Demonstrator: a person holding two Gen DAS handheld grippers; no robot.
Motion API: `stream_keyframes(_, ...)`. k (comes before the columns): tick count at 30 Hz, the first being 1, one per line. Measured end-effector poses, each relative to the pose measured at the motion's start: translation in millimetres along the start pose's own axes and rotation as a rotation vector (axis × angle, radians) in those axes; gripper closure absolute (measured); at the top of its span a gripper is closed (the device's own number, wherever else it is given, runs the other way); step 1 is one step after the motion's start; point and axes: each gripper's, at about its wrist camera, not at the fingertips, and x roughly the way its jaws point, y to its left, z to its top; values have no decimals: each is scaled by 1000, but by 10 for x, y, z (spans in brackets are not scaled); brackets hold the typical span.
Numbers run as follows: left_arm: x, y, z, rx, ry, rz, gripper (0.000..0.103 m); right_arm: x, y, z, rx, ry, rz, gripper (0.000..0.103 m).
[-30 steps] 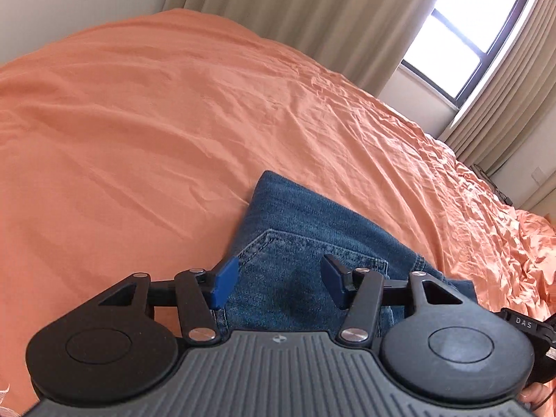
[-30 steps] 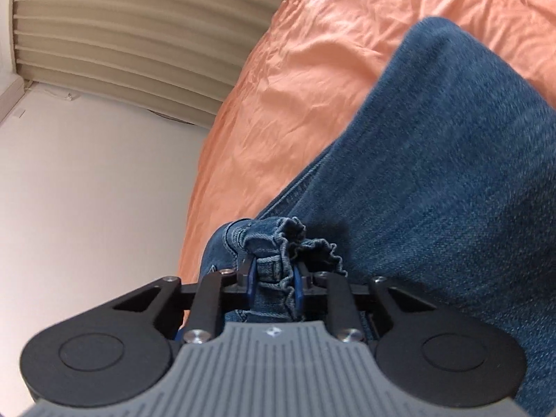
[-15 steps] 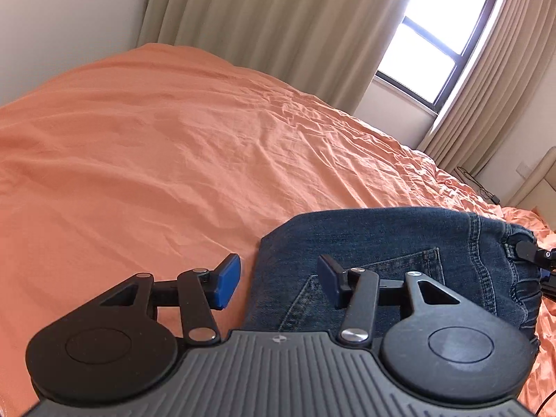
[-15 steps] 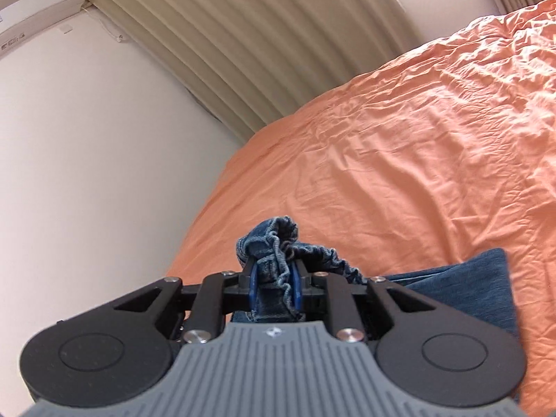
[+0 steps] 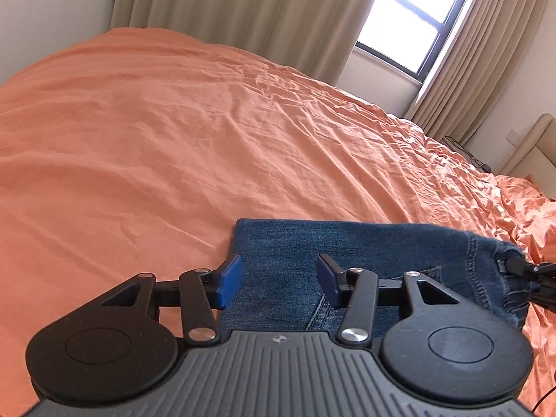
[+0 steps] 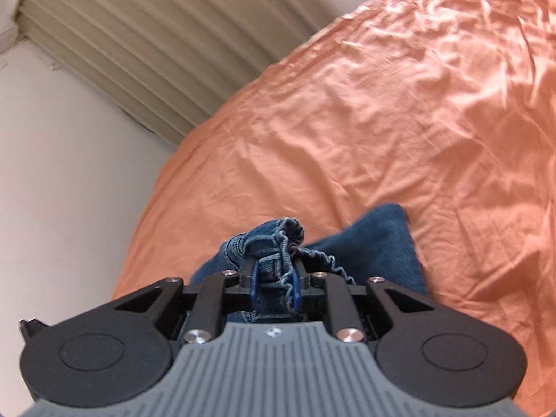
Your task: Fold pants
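- Bedsheet (image 5: pixel 208 132): orange, wrinkled, fills most of both views; beige curtains (image 5: pixel 243 3) and a bright window (image 5: pixel 417 24) behind it.
- Pants (image 5: pixel 365 243): blue denim, folded into a flat block lying on the sheet near the bottom of the left wrist view, pocket stitching showing, gathered waistband at its right end.
- Left gripper (image 5: pixel 279 279): hovers over the near edge of the denim, blue pads spread about halfway, nothing pinched between them.
- Right gripper (image 6: pixel 274 286): fingers nearly closed, clamped on the bunched waistband (image 6: pixel 278 239), which sticks up past the tips; the held end looks lifted off the sheet, though the angle makes that hard to confirm.
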Motion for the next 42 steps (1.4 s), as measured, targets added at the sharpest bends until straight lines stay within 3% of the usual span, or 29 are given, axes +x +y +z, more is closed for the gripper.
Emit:
stream_keyframes(3,45,-12,14,7,2,-1,45,-12,1,85,-47,-22,-65,89)
stream_keyframes(8,195,-48,-17,27,19,7,45,288,-513,-111,72,40,-199,89)
stream_keyframes(12,275,-85,9,43,32,6,45,263,-608,-192,114,9,-188,77)
stream_keyframes(14,253,-99,34,49,31,2,45,86,-580,-217,116,-35,-182,74)
stream_keyframes(16,207,-107,30,48,30,-9,45,-150,-582,-287,146,-97,-152,65)
stream_keyframes(24,-132,-174,-256,77,49,-10,45,-706,-765,-981,357,-165,-198,55)
stream_keyframes(27,-309,-165,-371,80,54,-1,45,-732,-940,-1185,483,-152,-153,55)
stream_keyframes(30,-483,-132,-497,82,66,14,45,-633,-994,-1257,538,-112,-90,62)
stream_keyframes(31,-533,-124,-536,86,73,19,45,-617,-990,-1268,544,-120,-75,77)
stream_keyframes(33,-660,-125,-616,105,83,25,45,-650,-905,-1253,505,-148,-58,90)
stream_keyframes(35,-806,-138,-687,132,88,19,45,-723,-747,-1225,425,-180,6,92)
stream_keyframes(37,-938,-168,-765,177,93,15,43,-735,-649,-1219,371,-182,-37,93)
stream_keyframes(40,-1047,-238,-925,249,116,19,37,-622,-743,-1275,383,-128,-171,93)
stream_keyframes(42,-1058,-281,-1037,294,141,37,37,-554,-789,-1298,380,-100,-217,93)
